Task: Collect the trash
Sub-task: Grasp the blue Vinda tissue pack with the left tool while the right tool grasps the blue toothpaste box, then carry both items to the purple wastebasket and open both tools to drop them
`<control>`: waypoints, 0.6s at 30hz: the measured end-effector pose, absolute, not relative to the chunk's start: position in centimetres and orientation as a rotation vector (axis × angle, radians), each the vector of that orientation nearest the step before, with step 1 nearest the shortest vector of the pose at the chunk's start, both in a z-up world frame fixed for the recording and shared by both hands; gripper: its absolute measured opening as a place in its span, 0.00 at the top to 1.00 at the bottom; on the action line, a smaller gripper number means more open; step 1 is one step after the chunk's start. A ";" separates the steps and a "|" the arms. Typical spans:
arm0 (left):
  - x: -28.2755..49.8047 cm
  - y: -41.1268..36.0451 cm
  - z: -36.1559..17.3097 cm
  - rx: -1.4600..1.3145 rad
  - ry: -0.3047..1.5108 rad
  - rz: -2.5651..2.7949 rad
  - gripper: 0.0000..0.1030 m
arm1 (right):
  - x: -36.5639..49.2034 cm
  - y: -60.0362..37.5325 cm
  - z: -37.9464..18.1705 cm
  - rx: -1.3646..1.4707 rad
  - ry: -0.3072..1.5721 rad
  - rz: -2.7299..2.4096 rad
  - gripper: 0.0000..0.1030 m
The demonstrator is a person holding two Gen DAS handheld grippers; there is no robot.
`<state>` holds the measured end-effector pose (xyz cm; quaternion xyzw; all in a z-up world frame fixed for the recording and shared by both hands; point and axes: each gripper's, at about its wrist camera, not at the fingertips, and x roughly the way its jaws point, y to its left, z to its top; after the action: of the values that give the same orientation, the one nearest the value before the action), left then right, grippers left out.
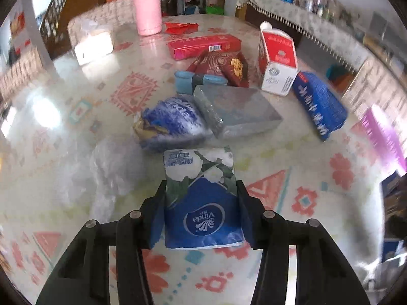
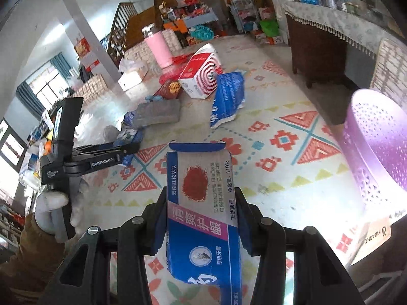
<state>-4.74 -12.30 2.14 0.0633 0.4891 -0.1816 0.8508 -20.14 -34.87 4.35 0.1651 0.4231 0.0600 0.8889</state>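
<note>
Covering the whole surface, a patterned tablecloth (image 1: pixel 318 183) carries the clutter. At the near right stands a purple perforated basket (image 2: pixel 376 147), well apart from the pile. Farther off, a red-and-white milk carton (image 1: pixel 277 61) stands upright, just beside a blue packet (image 1: pixel 320 104) lying to its right and a grey wrapped block (image 1: pixel 236 111) lying nearer. A pink bottle (image 1: pixel 148 10) stands at the far edge. The right gripper (image 2: pixel 201 216) pinches a blue toothpaste box (image 2: pixel 201 203) between its pads. The left gripper (image 1: pixel 202 203), held in a white-gloved hand (image 2: pixel 54 208), clasps a blue Vinda tissue pack (image 1: pixel 201 198), fingers snug on both sides.
</note>
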 end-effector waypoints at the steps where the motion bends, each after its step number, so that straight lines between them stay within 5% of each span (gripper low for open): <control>1: -5.2 -12.0 2.3 0.122 1.031 -0.380 0.53 | -20.5 -35.2 4.3 0.354 0.874 0.126 0.50; 18: -13.0 -20.9 10.6 0.127 0.901 -0.713 0.53 | -26.5 -44.4 5.5 0.441 0.731 -0.023 0.50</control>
<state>-13.01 -20.86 10.61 0.0599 0.4256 -0.3372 0.8376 -26.54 -44.39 5.52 0.2141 0.3543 -0.0109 0.9102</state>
